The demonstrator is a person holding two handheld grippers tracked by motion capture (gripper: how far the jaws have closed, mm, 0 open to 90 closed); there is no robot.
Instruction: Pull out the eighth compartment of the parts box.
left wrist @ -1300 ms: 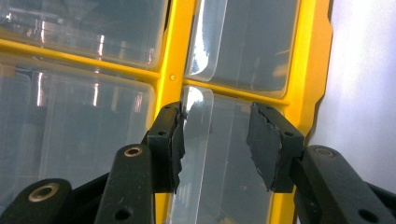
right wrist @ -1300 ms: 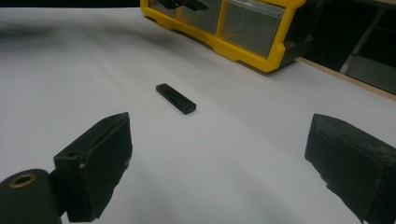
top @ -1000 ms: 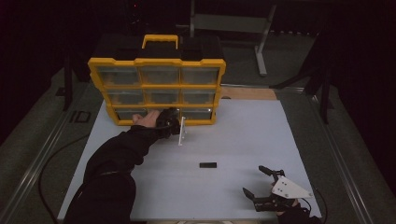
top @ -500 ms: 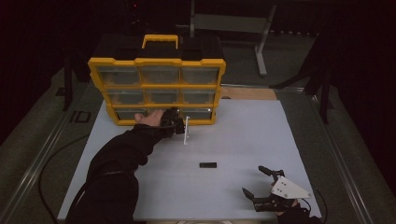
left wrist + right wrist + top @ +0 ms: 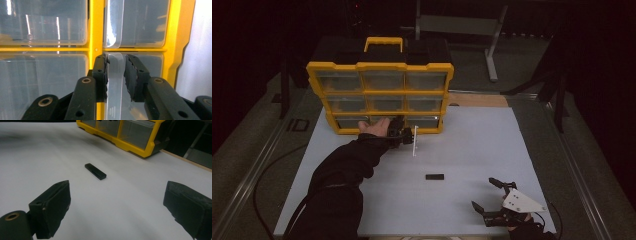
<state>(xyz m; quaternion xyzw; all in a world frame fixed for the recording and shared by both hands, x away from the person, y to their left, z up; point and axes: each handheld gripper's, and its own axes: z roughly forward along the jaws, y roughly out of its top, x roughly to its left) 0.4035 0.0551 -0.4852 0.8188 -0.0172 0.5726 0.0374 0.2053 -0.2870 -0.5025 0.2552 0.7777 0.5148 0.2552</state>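
So left gripper has been closing around the clear drawer tab to pull it; right gripper rests spread wide.

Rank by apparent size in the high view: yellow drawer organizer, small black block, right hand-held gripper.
1. Yellow drawer organizer, clearly largest.
2. Right hand-held gripper, though it sits nearer the camera.
3. Small black block, smallest.

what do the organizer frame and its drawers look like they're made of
Organizer frame: likely moulded plastic, glossy yellow, with smooth rounded edges. Drawers: clear plastic, it seems; you see through them and lights glint off the fronts. Drawer handle between the left gripper jaws: same clear material.
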